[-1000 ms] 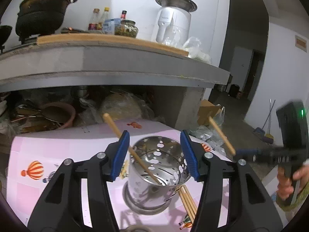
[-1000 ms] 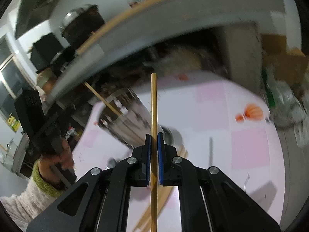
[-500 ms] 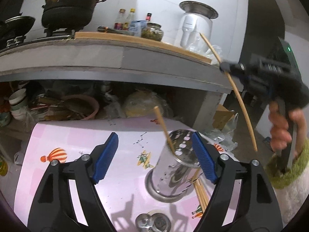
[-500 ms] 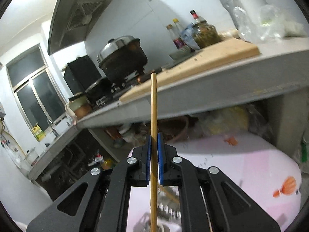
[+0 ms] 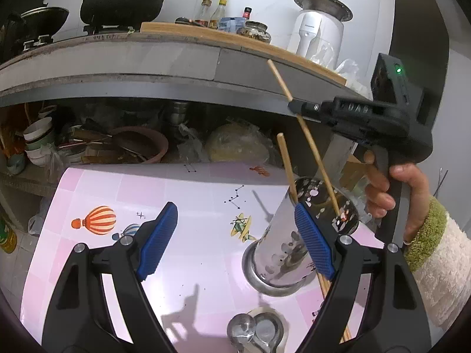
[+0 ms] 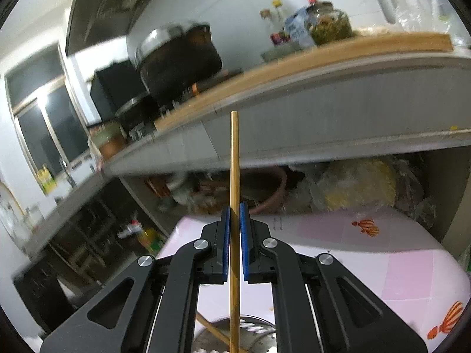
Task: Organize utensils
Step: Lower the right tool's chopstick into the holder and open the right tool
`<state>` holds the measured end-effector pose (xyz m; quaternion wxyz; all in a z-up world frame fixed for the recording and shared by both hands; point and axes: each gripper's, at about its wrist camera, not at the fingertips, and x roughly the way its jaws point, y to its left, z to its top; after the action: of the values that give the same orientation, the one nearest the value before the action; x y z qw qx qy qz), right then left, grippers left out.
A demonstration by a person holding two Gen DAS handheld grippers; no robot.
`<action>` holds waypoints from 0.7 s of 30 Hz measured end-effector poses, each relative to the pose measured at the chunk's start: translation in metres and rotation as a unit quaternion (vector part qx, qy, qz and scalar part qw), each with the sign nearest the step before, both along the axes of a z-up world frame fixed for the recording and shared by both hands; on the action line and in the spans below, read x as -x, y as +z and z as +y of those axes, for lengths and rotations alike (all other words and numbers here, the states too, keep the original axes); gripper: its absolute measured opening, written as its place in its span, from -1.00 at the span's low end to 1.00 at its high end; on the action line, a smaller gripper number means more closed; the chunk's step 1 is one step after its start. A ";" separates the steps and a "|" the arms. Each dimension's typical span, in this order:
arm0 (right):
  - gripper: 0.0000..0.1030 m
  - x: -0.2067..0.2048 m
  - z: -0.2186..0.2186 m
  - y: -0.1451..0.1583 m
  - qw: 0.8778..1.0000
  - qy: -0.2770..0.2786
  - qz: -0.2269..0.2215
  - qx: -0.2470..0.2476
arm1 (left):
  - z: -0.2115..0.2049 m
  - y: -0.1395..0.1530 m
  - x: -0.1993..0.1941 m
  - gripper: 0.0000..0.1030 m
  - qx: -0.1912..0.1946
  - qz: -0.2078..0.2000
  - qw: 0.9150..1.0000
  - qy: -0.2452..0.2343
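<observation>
Pink balloon-print tabletop [image 5: 176, 194] under a cluttered kitchen counter was your workspace. On it stood the perforated steel utensil holder [image 5: 297, 235], toward the right in the left wrist view, with one chopstick [image 5: 287, 164] already leaning inside it. That one was done. Your right gripper [image 5: 294, 107] was clamped narrow on a second chopstick [image 6: 234, 206], pads pressed to it on both sides, and you held it slanted over the holder with its lower tip at or just inside the rim. Whether the tip touched the holder's wall I couldn't tell. So that one was nearly in but not released.

More chopsticks [image 5: 323, 285] lay flat on the table just beside the holder's base, partly hidden behind your left gripper's arm; those looked left to do. Metal spoons [image 5: 256, 332] lay near the bottom edge, also not yet in the holder.

Your left gripper [image 5: 235, 241] stood wide and empty, right pad in front of the holder, gripping nothing. My call: task early on, most pieces outstanding.
</observation>
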<state>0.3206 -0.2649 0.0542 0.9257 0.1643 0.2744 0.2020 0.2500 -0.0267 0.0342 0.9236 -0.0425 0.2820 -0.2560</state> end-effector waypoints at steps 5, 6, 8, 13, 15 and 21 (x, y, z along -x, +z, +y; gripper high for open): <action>-0.86 0.001 0.004 -0.017 0.999 0.013 0.018 0.040 | 0.003 -0.006 -0.004 0.51 0.002 0.007 1.000 0.003; -0.86 0.002 0.003 -0.021 0.999 0.015 0.021 0.042 | 0.003 -0.007 -0.005 0.51 0.003 0.009 1.000 0.004; -0.87 0.004 0.003 -0.026 0.999 0.017 0.024 0.045 | 0.003 -0.009 -0.006 0.51 0.004 0.012 1.000 0.004; -0.86 0.010 0.000 -0.031 0.999 0.024 0.020 0.043 | 0.001 -0.009 -0.005 0.51 0.002 0.011 1.000 0.000; -0.86 0.012 0.001 -0.031 0.999 0.025 0.015 0.045 | 0.000 -0.009 -0.005 0.51 0.001 0.009 1.000 -0.001; -0.86 0.003 -0.001 -0.029 0.999 0.019 0.017 0.022 | -0.001 -0.009 -0.005 0.51 0.003 0.011 1.000 -0.001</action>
<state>0.3176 -0.2660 0.0247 0.9202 0.1422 0.2979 0.2103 0.2550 -0.0280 0.0248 0.9201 -0.0478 0.2913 -0.2576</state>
